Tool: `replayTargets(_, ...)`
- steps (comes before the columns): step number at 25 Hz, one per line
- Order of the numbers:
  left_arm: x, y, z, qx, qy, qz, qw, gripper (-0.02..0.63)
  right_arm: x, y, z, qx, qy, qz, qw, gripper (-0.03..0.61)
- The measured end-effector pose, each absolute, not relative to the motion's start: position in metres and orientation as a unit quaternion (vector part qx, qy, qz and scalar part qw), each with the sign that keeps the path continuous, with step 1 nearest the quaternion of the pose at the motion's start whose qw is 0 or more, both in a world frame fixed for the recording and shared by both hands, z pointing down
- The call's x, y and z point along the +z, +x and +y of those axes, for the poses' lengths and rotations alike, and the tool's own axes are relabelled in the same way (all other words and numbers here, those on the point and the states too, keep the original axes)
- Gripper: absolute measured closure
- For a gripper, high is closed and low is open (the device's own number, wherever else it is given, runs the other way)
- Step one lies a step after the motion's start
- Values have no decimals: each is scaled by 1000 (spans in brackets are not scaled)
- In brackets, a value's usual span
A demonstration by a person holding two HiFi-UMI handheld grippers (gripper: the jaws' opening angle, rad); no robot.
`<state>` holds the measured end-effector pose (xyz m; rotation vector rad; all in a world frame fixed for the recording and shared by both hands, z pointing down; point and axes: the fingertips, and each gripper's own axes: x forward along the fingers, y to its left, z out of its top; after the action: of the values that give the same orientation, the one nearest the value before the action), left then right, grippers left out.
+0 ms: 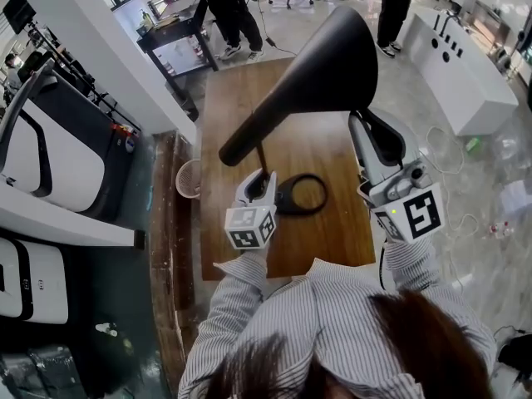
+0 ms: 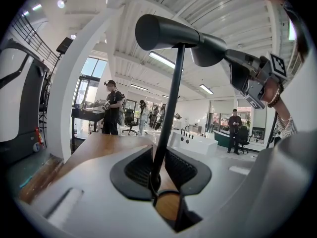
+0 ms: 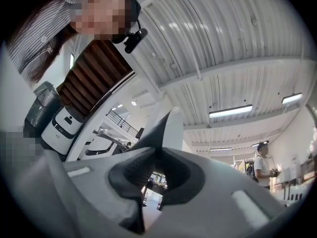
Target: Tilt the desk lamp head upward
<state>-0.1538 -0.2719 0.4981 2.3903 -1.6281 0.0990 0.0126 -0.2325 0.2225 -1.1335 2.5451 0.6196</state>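
On the desk (image 1: 241, 106), left tongs (image 2: 156, 175) clamp the lamp's stem (image 2: 171, 98); right tongs (image 3: 157, 155) pinch the head (image 1: 324, 65) above the desk (by its thin rim). That rim could slip free, dropping the head.

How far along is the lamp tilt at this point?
Done: both grips are set, the left gripper shut on the stem, the right gripper shut on the rim of the head. In hand: the tilt itself; the head looks roughly level in the left gripper view. Left: lifting its wide end upward, then letting go.
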Motion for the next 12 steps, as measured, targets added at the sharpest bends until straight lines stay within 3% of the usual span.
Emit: replayTargets(12, 498, -150, -273, 29, 832, -538, 133, 525, 227, 16, -234, 212, -399, 878, 160, 538)
